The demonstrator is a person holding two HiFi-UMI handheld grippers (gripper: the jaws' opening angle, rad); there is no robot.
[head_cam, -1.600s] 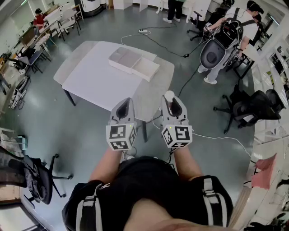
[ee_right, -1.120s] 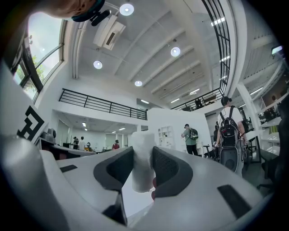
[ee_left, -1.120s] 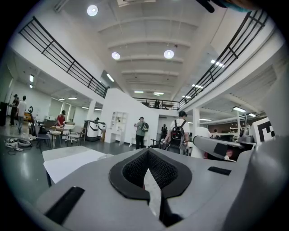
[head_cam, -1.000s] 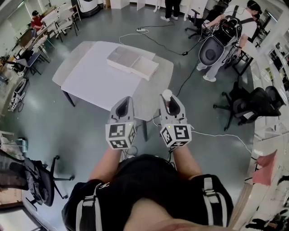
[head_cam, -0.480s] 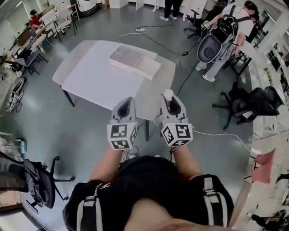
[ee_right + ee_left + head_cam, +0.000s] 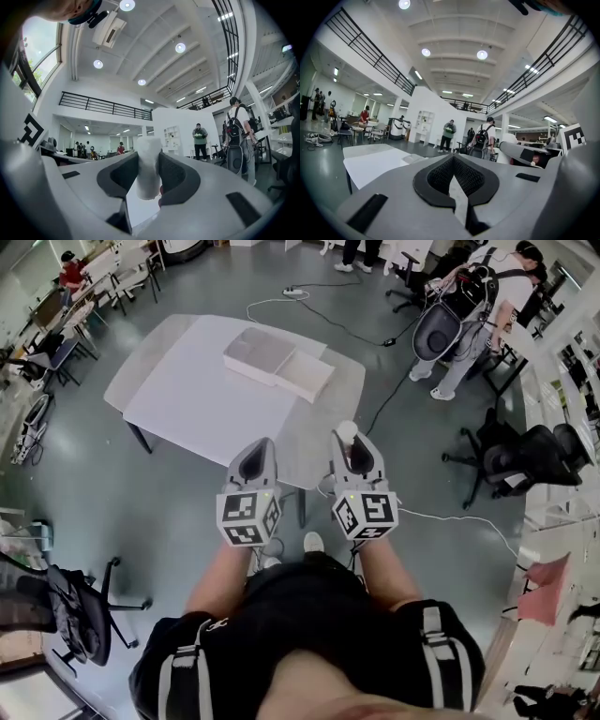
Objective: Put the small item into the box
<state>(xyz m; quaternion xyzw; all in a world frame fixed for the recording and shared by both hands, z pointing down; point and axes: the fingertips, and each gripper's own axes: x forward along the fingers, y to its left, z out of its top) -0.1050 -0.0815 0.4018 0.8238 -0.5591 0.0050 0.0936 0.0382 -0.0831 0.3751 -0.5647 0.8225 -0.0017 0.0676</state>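
1. Table (image 6: 202,395): white-topped, standing on the grey floor (image 6: 159,512) in front of the person (image 6: 309,634) who holds the tools.
2. Box (image 6: 302,377): shallow, white and open-topped, resting on the table's far side, towards its right-hand edge.
3. Right gripper (image 6: 350,444): held in the air at the table's near edge, jaws clenched on the small item.
4. Small item (image 6: 149,164): a white cylinder, upright between the right gripper's pads with its top standing above them, well apart from the box.
5. Left gripper (image 6: 261,448): level with the right one at the table's near edge, jaws closed tip to tip, nothing between them.
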